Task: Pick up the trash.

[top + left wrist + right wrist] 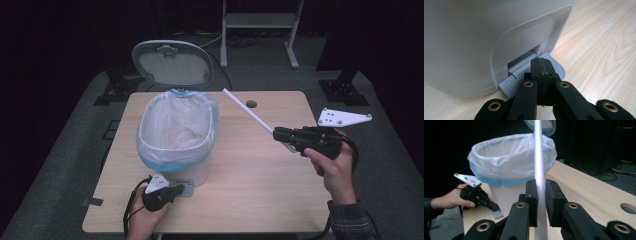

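Left fingers (541, 72) pressed closed on ribbed grey pedal (554, 67) of round white bin (176, 145), lid (172, 63) raised, crinkled translucent liner (177, 120). Right fingers (541, 195) clamping slim white tube (248, 111) above woodgrain tabletop (260, 185).

Both grippers (159, 194) (280, 134) were black with brass-ringed screw holes, grey three-cornered plates (343, 118) and trailing black cables; a plaid sleeve (352, 220) covered the right forearm.

White rod (539, 157) runs off the right gripper view's top and bottom edges; pedal bin (486, 37) cropped in the left gripper view, its pedal (511, 83) partly hidden behind closed jaws
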`<state>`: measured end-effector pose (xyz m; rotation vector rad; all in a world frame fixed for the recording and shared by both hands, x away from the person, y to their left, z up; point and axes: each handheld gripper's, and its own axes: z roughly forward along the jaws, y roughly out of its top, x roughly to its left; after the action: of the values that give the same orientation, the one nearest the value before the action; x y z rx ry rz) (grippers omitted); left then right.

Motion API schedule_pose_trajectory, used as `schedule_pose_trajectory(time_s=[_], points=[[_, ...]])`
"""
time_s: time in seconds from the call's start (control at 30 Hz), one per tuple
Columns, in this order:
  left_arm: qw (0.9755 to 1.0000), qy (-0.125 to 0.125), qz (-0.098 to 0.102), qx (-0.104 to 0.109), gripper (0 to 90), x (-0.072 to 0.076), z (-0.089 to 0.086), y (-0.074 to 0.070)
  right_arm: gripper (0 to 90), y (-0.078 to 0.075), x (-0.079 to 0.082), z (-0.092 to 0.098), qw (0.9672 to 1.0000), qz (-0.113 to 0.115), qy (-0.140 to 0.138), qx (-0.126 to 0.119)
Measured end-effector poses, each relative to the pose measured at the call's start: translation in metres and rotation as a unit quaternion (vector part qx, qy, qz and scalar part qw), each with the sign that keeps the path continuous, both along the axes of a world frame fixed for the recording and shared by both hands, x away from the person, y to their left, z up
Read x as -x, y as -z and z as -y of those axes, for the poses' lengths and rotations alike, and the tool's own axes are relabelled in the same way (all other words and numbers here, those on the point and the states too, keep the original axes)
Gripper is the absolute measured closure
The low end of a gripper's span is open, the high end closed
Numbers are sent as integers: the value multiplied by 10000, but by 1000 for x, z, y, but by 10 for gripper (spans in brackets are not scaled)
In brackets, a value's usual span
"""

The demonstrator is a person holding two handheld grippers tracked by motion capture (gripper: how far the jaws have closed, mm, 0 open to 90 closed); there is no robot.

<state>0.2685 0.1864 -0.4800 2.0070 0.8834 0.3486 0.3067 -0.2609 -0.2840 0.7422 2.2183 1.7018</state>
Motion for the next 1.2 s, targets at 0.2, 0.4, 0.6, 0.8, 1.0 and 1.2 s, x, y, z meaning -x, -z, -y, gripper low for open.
schedule_pose_trajectory(time_s=[0.2, 0.4, 0.6, 0.8, 1.0, 1.2], points=[[10000, 1, 0, 0, 900, 0, 0, 0, 802, -13, -1, -8, 9999, 86, -133, -2], [10000, 1, 3, -2, 900, 0, 0, 0, 802, -26, -5, -21, 9994, 178, -293, -6], [10000, 2, 1, 1, 900, 0, 0, 0, 802, -34, -10, -34, 9989, 212, -409, 0], [10000, 3, 16, -4, 900, 0, 0, 0, 802, -40, -16, -49, 9983, 237, -539, 10], [10000, 4, 9, -7, 900, 0, 0, 0, 802, -45, -24, -63, 9971, 255, -713, 5], [10000, 7, 12, -5, 900, 0, 0, 0, 802, -50, -30, -81, 9960, 244, -851, 100]])
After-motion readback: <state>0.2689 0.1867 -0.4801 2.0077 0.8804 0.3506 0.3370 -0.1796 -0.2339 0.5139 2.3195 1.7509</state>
